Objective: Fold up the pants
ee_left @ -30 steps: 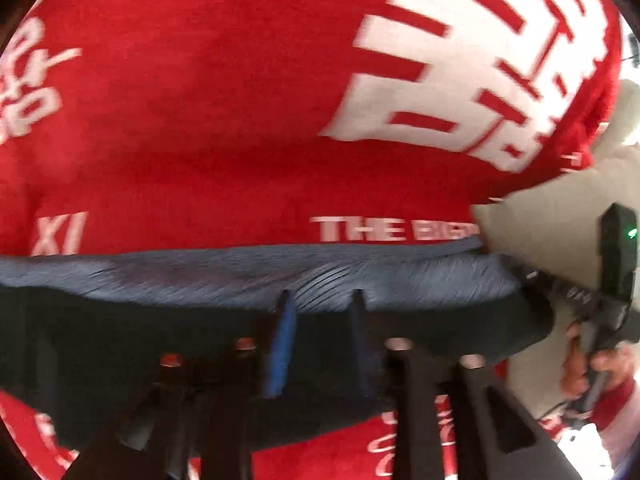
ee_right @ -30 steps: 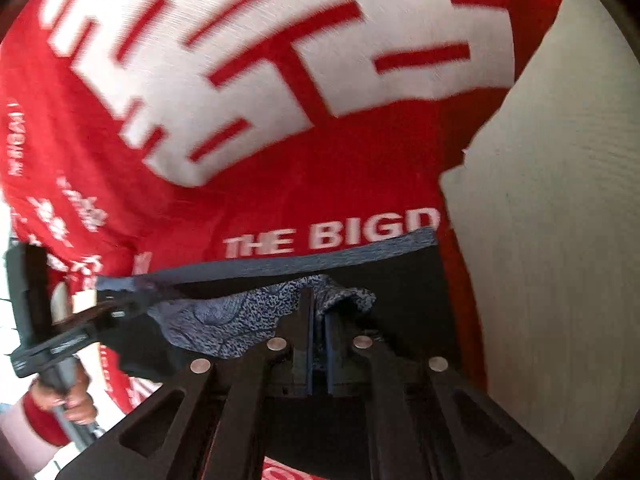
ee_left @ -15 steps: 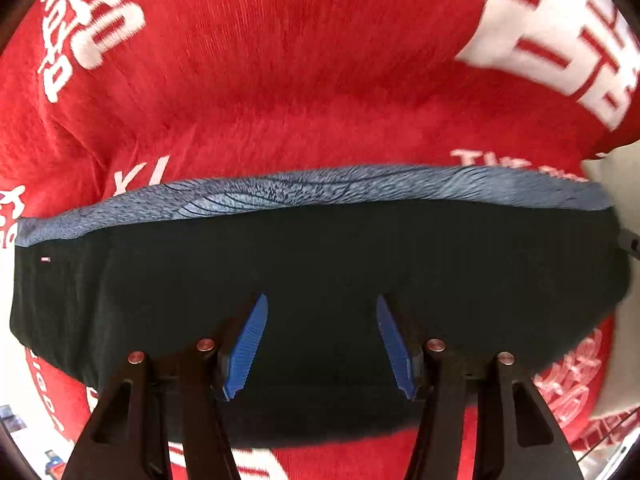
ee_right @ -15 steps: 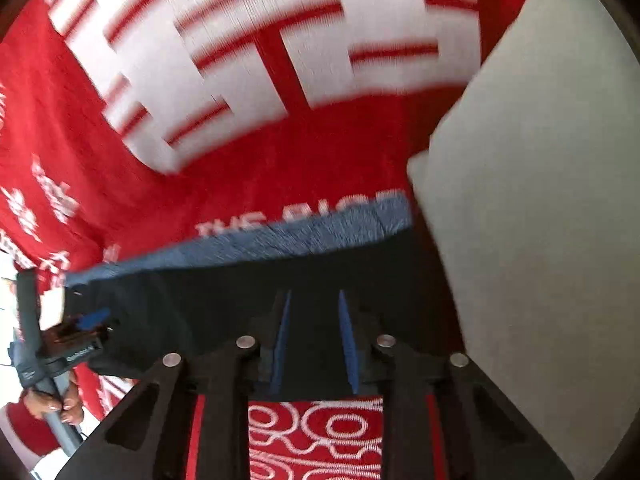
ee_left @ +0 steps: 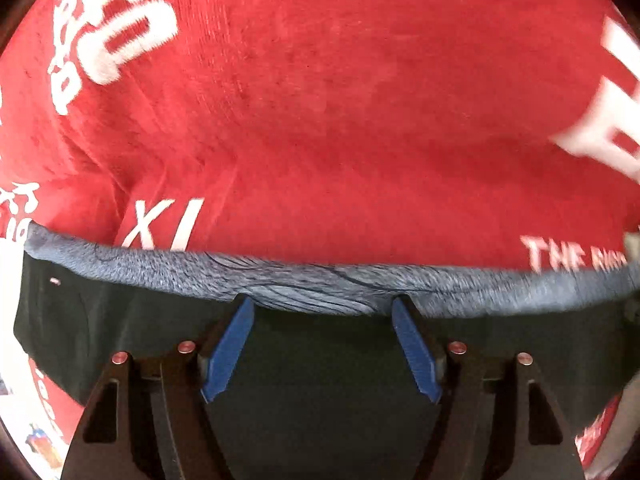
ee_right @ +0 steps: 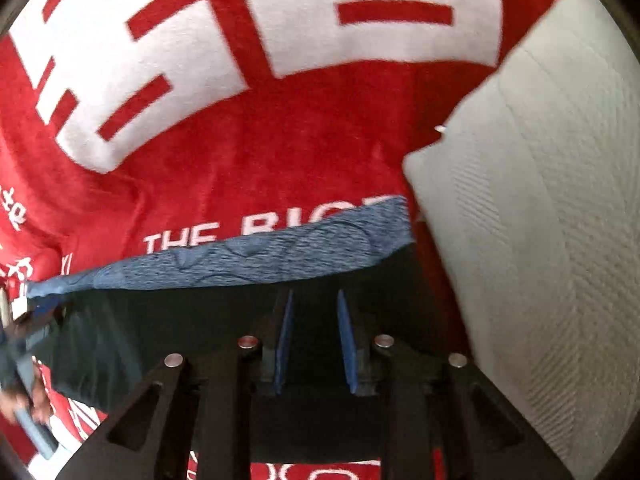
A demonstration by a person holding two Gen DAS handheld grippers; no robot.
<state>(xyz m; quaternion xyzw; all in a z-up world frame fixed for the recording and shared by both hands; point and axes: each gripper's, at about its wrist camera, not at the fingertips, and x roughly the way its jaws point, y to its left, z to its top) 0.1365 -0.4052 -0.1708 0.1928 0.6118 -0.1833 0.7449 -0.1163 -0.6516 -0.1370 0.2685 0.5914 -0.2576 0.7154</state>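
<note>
Both grippers point almost straight down over the pants (ee_left: 328,364), which lie as a dark, folded band across a red blanket (ee_left: 340,120) printed with white lettering. A blue-grey patterned strip (ee_left: 320,284) runs along the pants' far edge, just below the words on the blanket.

The left gripper (ee_left: 322,304) hangs over the middle of the band. Its blue-padded fingers (ee_left: 226,344) stand wide apart and are opening further; dark cloth shows between them, but the pads do not press on it. Their tips reach up to the patterned strip.

The right gripper (ee_right: 314,300) is near the pants' right end, where the strip stops beside a pale grey ribbed cushion (ee_right: 540,220). Its fingers (ee_right: 285,340) sit much closer together, with a narrow gap that is widening; I see no fabric pinched between them, only the pants lying beneath.

At the left edge of the right wrist view, blurred, a hand (ee_right: 36,404) grips the handle of the other gripper over the far end of the pants.
</note>
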